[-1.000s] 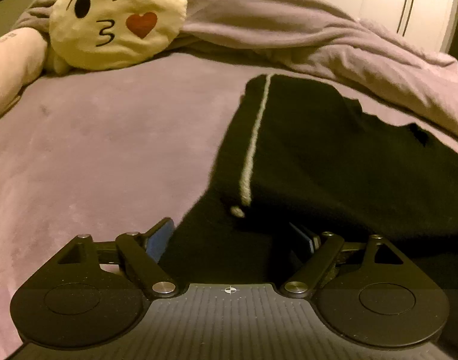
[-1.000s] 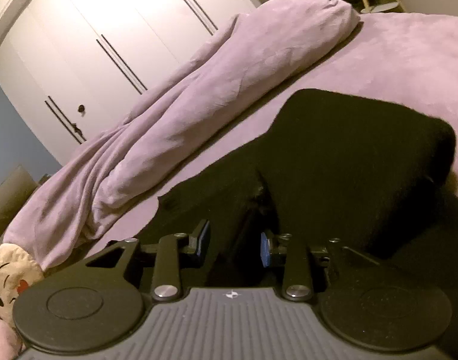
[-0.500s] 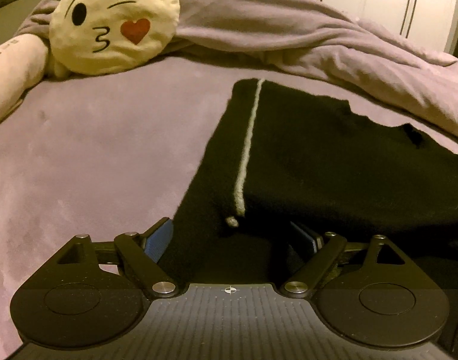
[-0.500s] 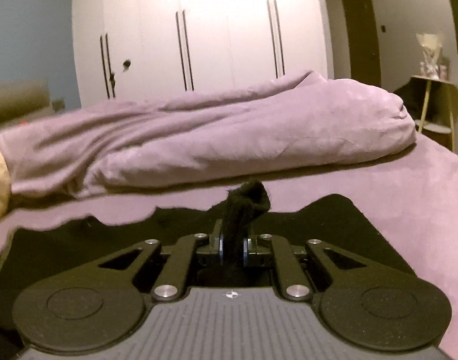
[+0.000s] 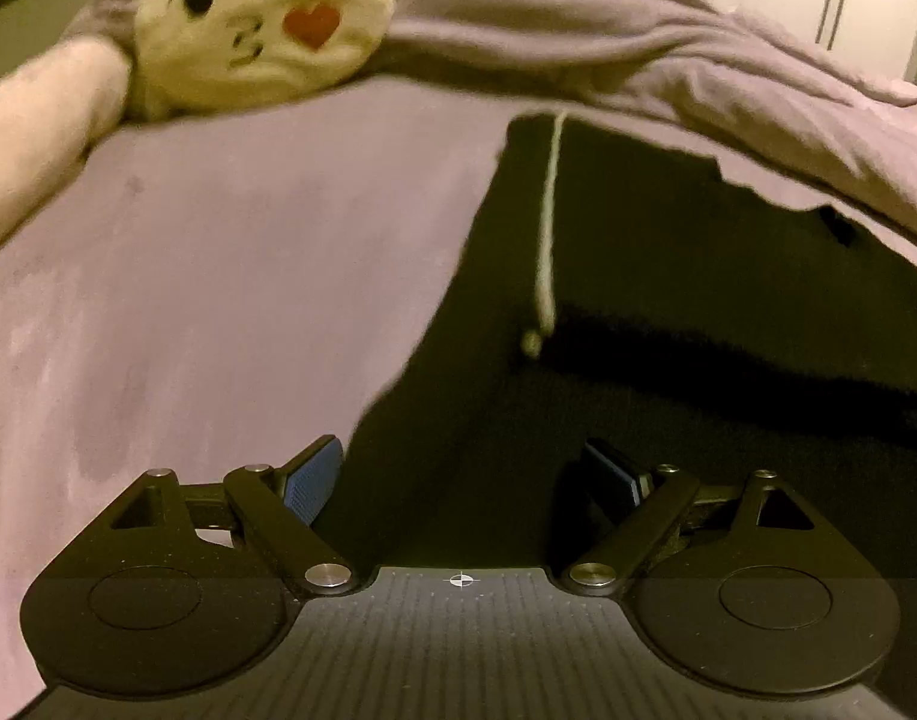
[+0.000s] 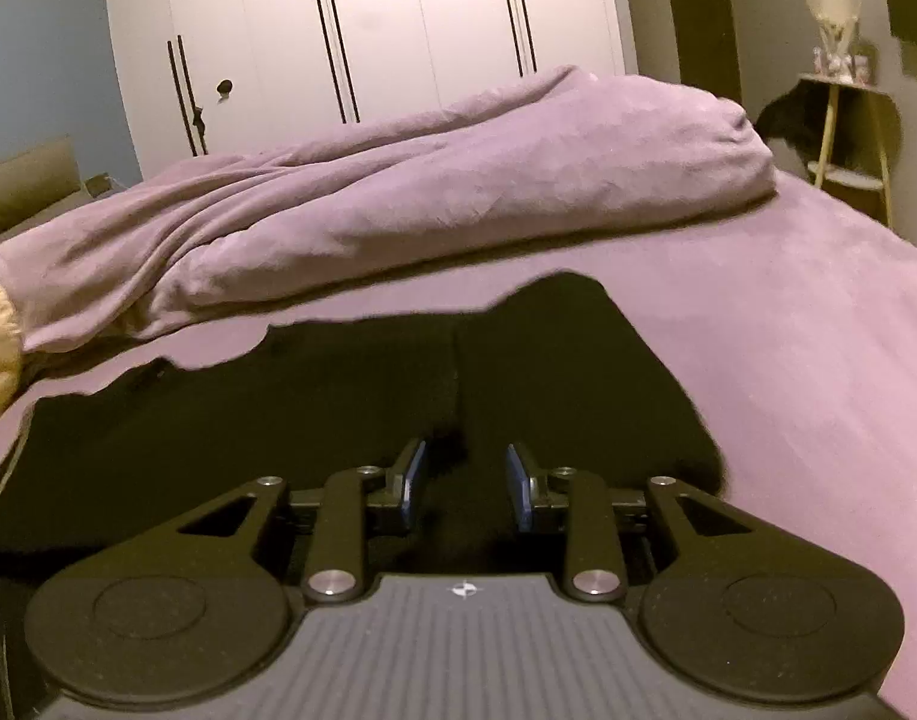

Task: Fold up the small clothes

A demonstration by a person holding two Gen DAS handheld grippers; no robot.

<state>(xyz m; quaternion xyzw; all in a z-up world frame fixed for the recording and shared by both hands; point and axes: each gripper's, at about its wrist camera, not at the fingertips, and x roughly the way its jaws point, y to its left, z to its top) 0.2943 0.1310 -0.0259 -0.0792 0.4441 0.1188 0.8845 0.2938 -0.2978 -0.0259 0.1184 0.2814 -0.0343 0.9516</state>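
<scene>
**One fold down, more to go on the dark garment**

Although the black garment [image 6: 350,420] lay spread on the purple bedsheet [image 5: 230,276], it looked only partly folded: in the left wrist view a layer lay doubled over along a dark crease, with a pale drawstring [image 5: 545,228] running across the upper layer. I judged that at least one further fold was left, since the piece was wide and loosely shaped.

Both tools were empty. The left gripper [image 5: 467,471] sat with its jaws wide apart over the near edge of the cloth, and the right gripper [image 6: 466,477] was likewise parted, holding nothing, low over the fabric.

Beyond lay a bunched purple duvet [image 6: 428,180], an emoji cushion [image 5: 260,24] and white wardrobe doors [image 6: 368,18].
</scene>
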